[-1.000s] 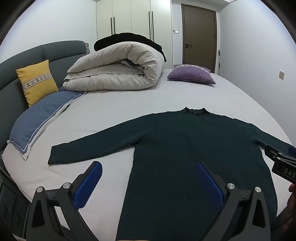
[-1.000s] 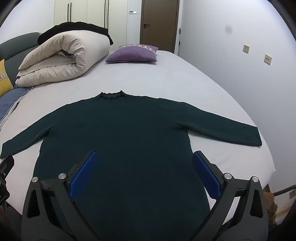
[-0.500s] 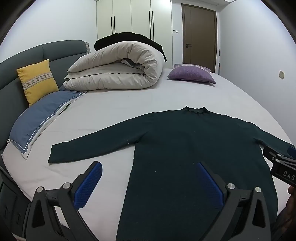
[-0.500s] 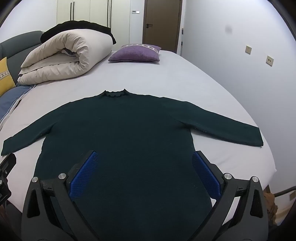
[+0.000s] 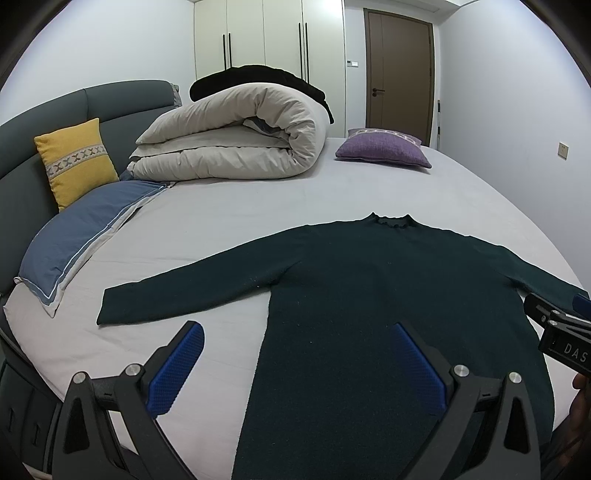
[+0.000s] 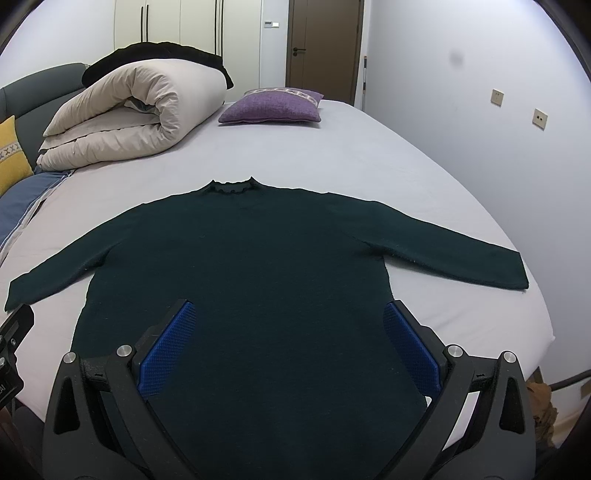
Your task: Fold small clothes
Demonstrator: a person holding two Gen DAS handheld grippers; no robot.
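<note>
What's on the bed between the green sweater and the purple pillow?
Nothing: between the sweater and the purple pillow there is only bare bed sheet, clearest in the right wrist view.

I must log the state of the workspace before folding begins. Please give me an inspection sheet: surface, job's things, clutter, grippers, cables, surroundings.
Surface: bed with a smooth pale grey sheet.
Job's things: one dark green sweater, laid flat, collar away from the cameras, both sleeves spread out to the sides, not yet folded.
Clutter: rolled beige duvet with a black garment on top; purple cushion; yellow cushion; blue pillow. All lie apart from the sweater.
Grippers: left gripper and right gripper hang over the sweater's lower part, jaws wide open, holding nothing.
Cables: nothing seen.
Surroundings: grey headboard, white wardrobe, closed brown door, wall sockets.
</note>
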